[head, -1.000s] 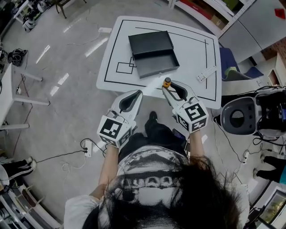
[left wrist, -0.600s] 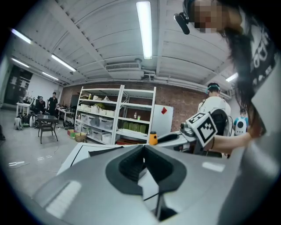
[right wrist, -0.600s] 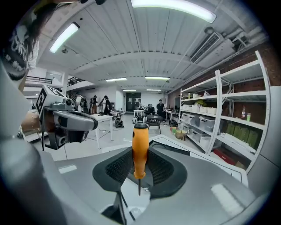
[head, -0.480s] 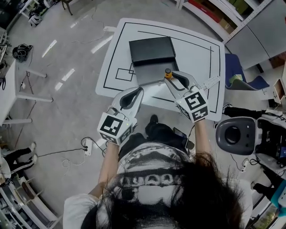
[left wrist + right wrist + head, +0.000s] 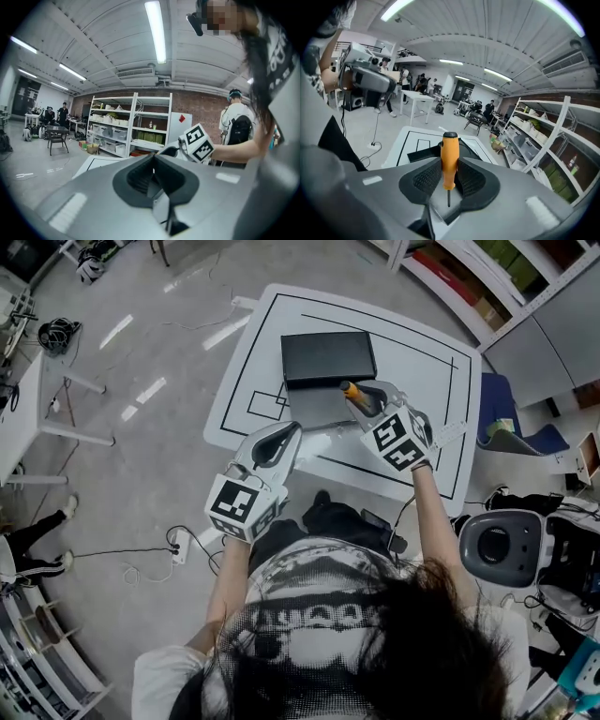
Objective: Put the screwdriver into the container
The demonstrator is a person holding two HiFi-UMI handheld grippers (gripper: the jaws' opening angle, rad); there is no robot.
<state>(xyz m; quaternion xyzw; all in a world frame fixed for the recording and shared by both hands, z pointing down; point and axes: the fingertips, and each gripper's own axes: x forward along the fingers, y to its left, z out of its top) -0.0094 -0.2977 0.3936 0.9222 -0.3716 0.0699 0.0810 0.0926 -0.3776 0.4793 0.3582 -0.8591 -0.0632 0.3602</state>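
Fingers of the right gripper are clamped on the orange-handled screwdriver, seemingly above the black container; the left gripper is closed, empty.

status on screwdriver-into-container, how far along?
Done: the screwdriver is picked up, with its orange handle clamped in the right gripper.
In hand: the head view shows it held above the table, about at the black container.
Left: lower it in and release; it is not in the container yet.
The left gripper is shut and empty, off the table's near edge.
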